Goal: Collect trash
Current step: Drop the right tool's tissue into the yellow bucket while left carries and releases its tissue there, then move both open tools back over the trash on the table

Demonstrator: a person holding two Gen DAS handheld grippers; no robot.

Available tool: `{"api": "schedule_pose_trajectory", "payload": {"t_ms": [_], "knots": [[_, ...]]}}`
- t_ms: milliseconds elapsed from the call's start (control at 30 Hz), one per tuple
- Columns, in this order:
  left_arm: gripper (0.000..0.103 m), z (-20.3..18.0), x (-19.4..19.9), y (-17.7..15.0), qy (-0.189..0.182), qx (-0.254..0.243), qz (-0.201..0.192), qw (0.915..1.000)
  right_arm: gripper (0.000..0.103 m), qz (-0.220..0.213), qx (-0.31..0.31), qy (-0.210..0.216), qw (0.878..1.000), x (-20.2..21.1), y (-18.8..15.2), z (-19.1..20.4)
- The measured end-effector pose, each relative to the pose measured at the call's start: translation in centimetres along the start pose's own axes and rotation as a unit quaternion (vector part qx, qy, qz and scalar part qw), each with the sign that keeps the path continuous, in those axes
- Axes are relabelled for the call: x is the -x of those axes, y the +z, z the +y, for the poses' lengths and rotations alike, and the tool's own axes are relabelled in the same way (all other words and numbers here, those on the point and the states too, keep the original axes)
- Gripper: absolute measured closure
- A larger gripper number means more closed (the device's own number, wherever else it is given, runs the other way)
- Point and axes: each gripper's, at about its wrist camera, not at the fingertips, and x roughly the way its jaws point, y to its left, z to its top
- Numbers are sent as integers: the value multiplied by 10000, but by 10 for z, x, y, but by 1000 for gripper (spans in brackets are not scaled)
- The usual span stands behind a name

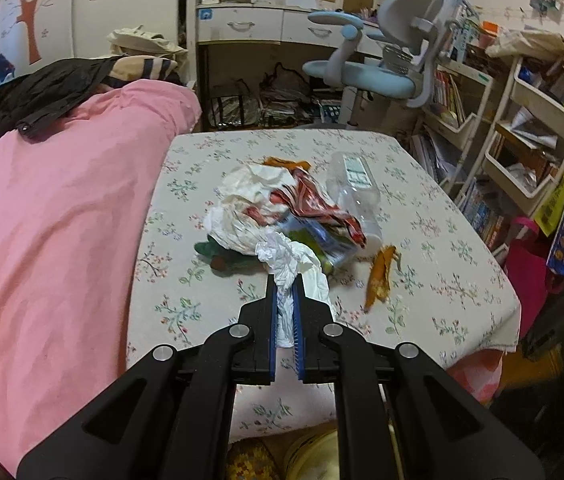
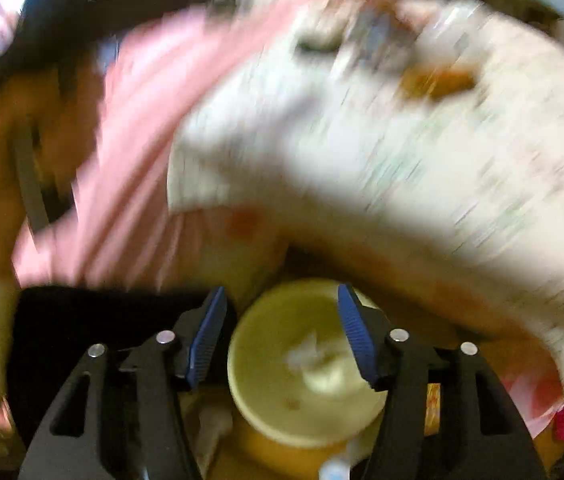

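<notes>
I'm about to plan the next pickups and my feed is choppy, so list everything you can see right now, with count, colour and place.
crumpled tissue: one, white, near edge of the pile, pinched in the left tool
trash pile: one heap, white paper with red-striped and green-blue wrappers, middle of the table
plastic bottle: one, clear, lying on the pile's right side
orange peel: one near piece, orange, right of the pile; another behind it
table: one, floral cloth
blanket: one, pink, left of the table
desk chair: one, pale blue, behind the table
bin: one, pale yellow, below the right tool, white scrap inside
left tool: shut on the tissue
right tool: open, nothing between its pads
</notes>
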Motion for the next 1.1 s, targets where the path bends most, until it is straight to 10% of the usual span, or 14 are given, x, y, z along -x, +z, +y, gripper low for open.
{"api": "schedule_pose_trajectory", "payload": {"t_ms": [233, 467, 633, 867, 1100], "knots": [[96, -31, 9, -36, -224, -90, 306, 9992, 32, -1345, -284, -331, 9899, 64, 67, -37], [96, -72, -2, -110, -502, -170, 1357, 9893, 32, -1767, -1010, -35, 9791, 72, 68, -79], [59, -106, -13, -146, -397, -775, 2079, 9743, 32, -1606, -1095, 142, 9808, 78, 56, -81], [46, -87, 7, -115, 367, 43, 873, 9955, 32, -1528, -1301, 302, 9792, 89, 41, -92], [42, -40, 22, -99, 1072, 1466, -52, 9834, 31, -1382, -1314, 278, 9813, 82, 39, -97]]}}
